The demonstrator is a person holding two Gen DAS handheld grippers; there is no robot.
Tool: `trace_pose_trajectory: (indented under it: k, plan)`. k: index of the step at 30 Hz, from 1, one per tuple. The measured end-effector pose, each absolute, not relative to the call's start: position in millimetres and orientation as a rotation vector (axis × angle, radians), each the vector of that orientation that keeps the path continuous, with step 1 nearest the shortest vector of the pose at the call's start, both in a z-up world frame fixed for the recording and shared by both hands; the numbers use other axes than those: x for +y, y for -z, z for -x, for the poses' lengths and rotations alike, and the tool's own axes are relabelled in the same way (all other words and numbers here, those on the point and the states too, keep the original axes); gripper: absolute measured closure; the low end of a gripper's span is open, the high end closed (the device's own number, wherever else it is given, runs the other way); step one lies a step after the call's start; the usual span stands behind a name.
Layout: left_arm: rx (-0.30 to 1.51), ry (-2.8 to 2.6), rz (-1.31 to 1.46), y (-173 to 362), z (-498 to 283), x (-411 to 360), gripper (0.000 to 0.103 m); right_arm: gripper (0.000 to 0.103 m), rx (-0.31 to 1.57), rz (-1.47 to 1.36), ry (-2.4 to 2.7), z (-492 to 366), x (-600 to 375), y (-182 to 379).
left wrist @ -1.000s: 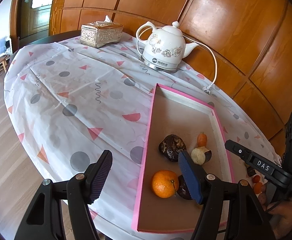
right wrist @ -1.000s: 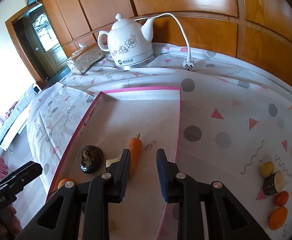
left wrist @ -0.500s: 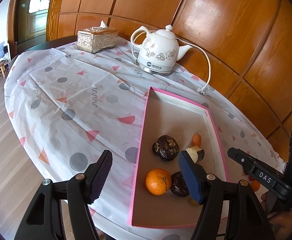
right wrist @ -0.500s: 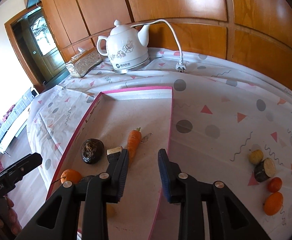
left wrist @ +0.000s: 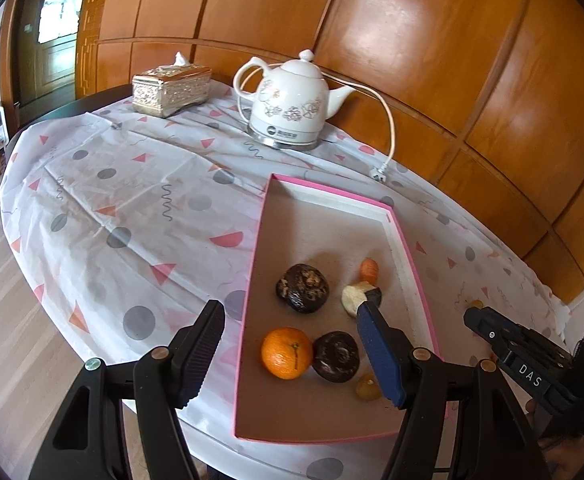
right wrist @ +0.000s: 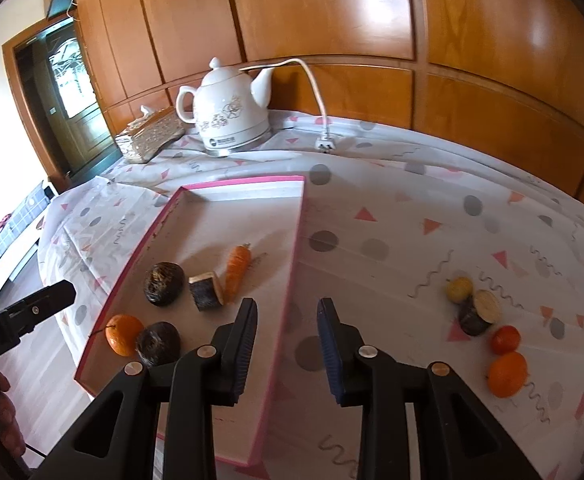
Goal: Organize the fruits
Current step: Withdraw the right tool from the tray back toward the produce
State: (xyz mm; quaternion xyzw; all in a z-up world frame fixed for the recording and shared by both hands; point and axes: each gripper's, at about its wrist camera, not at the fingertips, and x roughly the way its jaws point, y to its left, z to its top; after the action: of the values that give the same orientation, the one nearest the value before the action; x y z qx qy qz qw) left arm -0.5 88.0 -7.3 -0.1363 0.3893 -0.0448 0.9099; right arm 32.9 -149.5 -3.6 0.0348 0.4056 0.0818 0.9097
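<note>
My round table under its white patterned cloth carries a shallow pink-rimmed cardboard tray. Behind it stand a white ceramic kettle and an ornate silver tissue box. My left gripper hangs spread wide over the tray's near end, holding nothing; my right gripper is spread over the tray's right rim, also holding nothing. Inside the tray I see a round orange tangerine, 2 dark wrinkled fruits, a dark-skinned cut piece and a small orange carrot. 4 more small fruits lie on the cloth, well right of the tray.
</note>
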Motion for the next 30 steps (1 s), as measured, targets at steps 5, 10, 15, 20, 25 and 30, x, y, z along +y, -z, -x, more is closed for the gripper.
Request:
trace_pose_trajectory:
  k: [5,10,15,20,25,30]
  plan:
    - [0.799,0.117,0.252,4,3,76,0.034,0.071,0.826,-0.083,-0.117,-23,-166,2]
    - [0.798,0.147,0.216,2,4,64,0.034,0.071,0.81,-0.101,-0.066,-14,-187,1]
    - [0.806,0.177,0.185,3,4,51,0.034,0.071,0.804,-0.127,-0.001,-6,-212,1]
    - [0.817,0.2,0.161,4,4,40,0.034,0.071,0.81,-0.166,0.069,2,-240,6]
    - [0.823,0.221,0.138,3,3,29,0.034,0.071,0.816,-0.197,0.133,10,-265,12]
    - [0.83,0.253,0.108,3,3,15,0.034,0.071,0.823,-0.221,0.198,20,-288,18]
